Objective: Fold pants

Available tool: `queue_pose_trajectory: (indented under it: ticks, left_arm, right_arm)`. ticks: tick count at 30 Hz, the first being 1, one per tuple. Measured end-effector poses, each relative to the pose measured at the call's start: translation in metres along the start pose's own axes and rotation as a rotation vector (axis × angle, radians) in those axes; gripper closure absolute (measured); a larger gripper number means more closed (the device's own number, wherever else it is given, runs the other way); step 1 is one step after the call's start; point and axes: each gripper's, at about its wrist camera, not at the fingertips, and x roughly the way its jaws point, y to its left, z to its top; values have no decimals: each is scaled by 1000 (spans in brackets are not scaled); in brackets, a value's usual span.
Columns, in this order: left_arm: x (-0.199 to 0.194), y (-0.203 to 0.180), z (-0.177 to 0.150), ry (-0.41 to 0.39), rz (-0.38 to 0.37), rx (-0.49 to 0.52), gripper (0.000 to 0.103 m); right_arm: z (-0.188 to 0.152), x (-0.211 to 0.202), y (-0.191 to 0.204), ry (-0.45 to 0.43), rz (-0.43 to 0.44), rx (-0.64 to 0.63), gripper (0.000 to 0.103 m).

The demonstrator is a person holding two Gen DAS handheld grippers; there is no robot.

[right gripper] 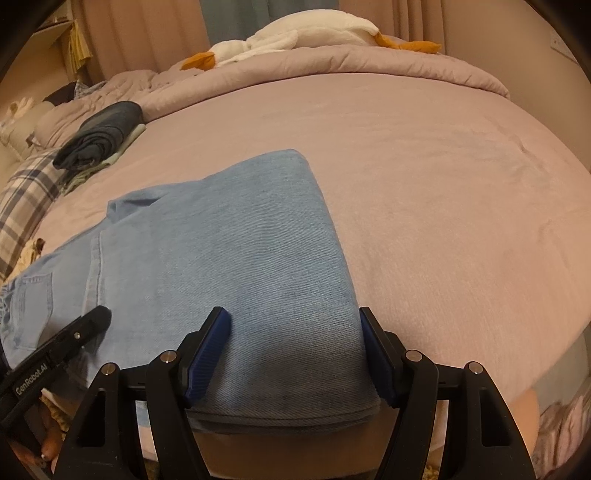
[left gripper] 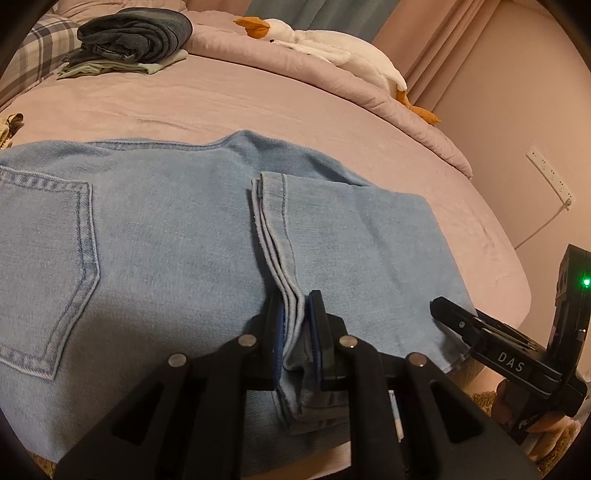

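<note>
Two grippers work at the near edge of the bed (right gripper: 424,177), both on one pair of light blue jeans (left gripper: 166,229). The jeans lie flat on the pink cover, already folded over: leg hems w/ stitched edges rest on top of the seat area, just right of a back pocket (left gripper: 44,266).

Left gripper (left gripper: 297,321): jaws narrow, pinching the stacked hem layers at the near side, blue pads pressed on the denim from both sides. In the right wrist view it shows as a black finger (right gripper: 79,328) resting on the cloth at lower left.

Right gripper (right gripper: 295,354): jaws wide, spread across the folded end of the jeans; one pad lies on top of the denim, the other sits at the fold's right edge. Can't tell if it grips anything; looks unclamped. From the left wrist view its finger (left gripper: 458,321) touches the jeans' right corner.

Far side of bed: folded dark jeans (left gripper: 136,35) on a pale green garment (left gripper: 110,68), near a plaid pillow (left gripper: 33,55). A white plush goose (left gripper: 325,44) lies on the rumpled duvet (right gripper: 332,62). Wall power strip (left gripper: 550,175) at right.
</note>
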Motion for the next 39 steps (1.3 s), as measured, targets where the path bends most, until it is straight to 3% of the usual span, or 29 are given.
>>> queue_pose_trajectory:
  ticks: [21,26,31,34,39]
  left_arm:
    - [-14,-12,-12,-27,69,31,83]
    - [-26,-13,-18,-3,29,16,56]
    - [-46,-21,-20,-23,87,57,32]
    - [-65,-12,-14,-79,105,33,22]
    - [-93,17,-6,-136,110,-81,14]
  right_arm:
    - [-2,-3,0,-14,14,-17,34]
    - [0,-1,0,-6,16,-16,34]
    - [0,-5,-3,0,22,-2,34]
    - [-2,-12,1,-9,1,-22,34]
    - [8,-27,4,-29,5,-22,34]
